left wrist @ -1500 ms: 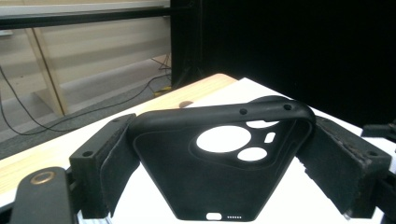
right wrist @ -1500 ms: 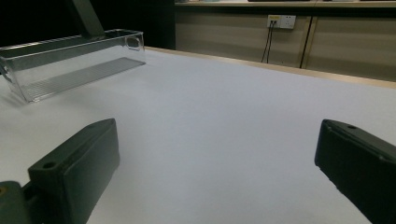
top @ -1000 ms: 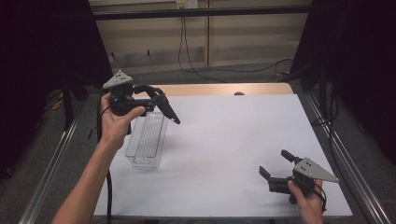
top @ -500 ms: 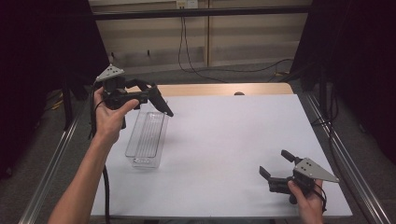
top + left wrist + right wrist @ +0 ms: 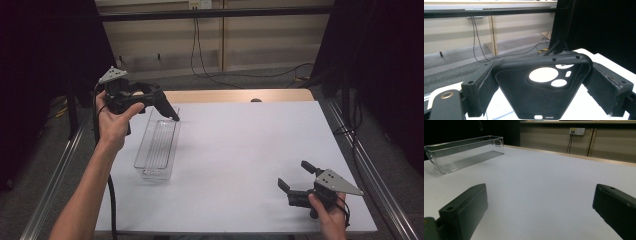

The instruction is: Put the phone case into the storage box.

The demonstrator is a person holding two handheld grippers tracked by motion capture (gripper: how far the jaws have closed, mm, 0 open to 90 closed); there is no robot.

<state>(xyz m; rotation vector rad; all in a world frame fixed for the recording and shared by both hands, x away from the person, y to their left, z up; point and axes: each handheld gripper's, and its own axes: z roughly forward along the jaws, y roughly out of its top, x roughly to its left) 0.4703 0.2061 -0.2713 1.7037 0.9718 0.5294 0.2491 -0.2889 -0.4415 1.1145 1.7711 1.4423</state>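
Note:
My left gripper [image 5: 159, 104] is raised over the far end of a clear plastic bin [image 5: 157, 145] at the table's left. It is shut on a black phone case [image 5: 167, 111]. In the left gripper view the case [image 5: 524, 100] stands clamped across my left gripper [image 5: 547, 83], its inside facing the camera and its camera cut-outs near the top. The pads [image 5: 610, 87] press on both of its long edges. My right gripper [image 5: 295, 175] rests low at the front right of the table, open, with nothing between its jaws [image 5: 539, 205]. The bin [image 5: 464, 152] looks empty.
The white table top [image 5: 240, 150] is bare between the bin and my right gripper. Metal rails [image 5: 372, 185] run along both sides. Beyond the table's wooden far edge [image 5: 235, 95], cables [image 5: 200, 55] hang by a pale wall.
My left hand has shifted a little to the left and away with the phone case still clamped. The right gripper has stayed put.

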